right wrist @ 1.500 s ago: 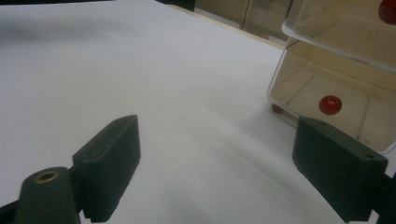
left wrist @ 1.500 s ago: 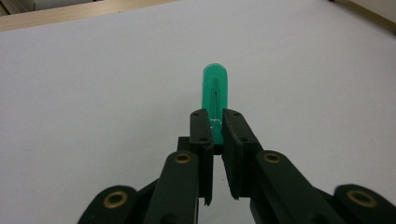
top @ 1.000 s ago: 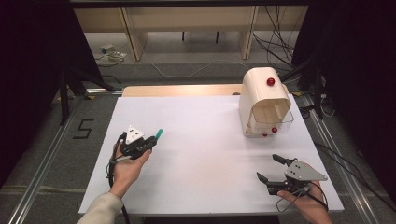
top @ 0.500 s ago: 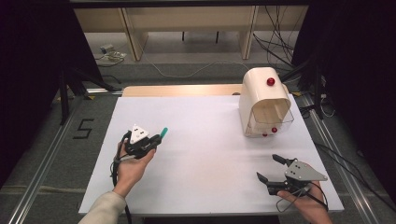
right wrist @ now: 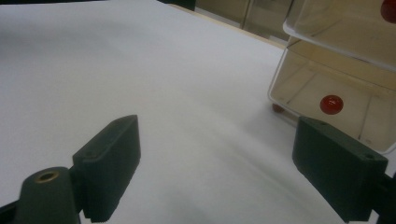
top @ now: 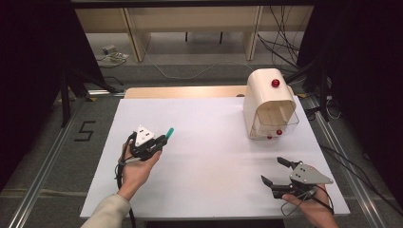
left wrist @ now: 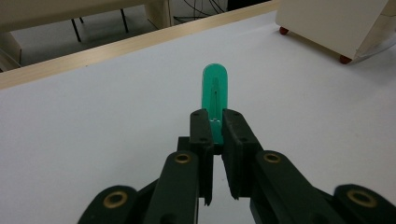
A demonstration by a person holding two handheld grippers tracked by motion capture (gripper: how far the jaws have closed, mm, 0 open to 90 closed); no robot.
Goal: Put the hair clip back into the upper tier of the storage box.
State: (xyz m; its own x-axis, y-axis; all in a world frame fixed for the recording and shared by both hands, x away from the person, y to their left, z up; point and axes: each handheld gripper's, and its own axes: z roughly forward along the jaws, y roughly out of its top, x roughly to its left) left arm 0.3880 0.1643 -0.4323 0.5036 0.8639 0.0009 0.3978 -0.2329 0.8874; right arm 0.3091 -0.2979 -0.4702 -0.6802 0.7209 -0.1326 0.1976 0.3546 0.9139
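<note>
Two claws are showing at the near edge of the white table [top: 209,142], one in each of the person's hands. The right claw [top: 274,172] is sitting nearest, low at the right corner, its black jaws standing wide apart with nothing between them; in the right gripper view the right claw is gaping over bare white surface, and a grey three-cornered plate is lying on top of it in the high view. The right hand [top: 316,209] is gripping it from below, with its cable looping beside the wrist.

A little farther in, on the left side, the left hand [top: 138,168] is holding the left claw [top: 164,137] palm-up above the table. The jaws are clenching a green tube [left wrist: 215,91], a translucent round-ended piece; in the left gripper view the pads are pressing on its near end while most of its length is sticking out forward past the jaw tips. In the high view the tube's green tip is pointing up and to the right, off the table surface.

Farther back on the right, well apart from both claws, a cream cabinet [top: 266,102] with red knobs is standing, a clear drawer [right wrist: 345,88] jutting out at its base. Beyond the table a wooden edge and the floor with cables are lying.
</note>
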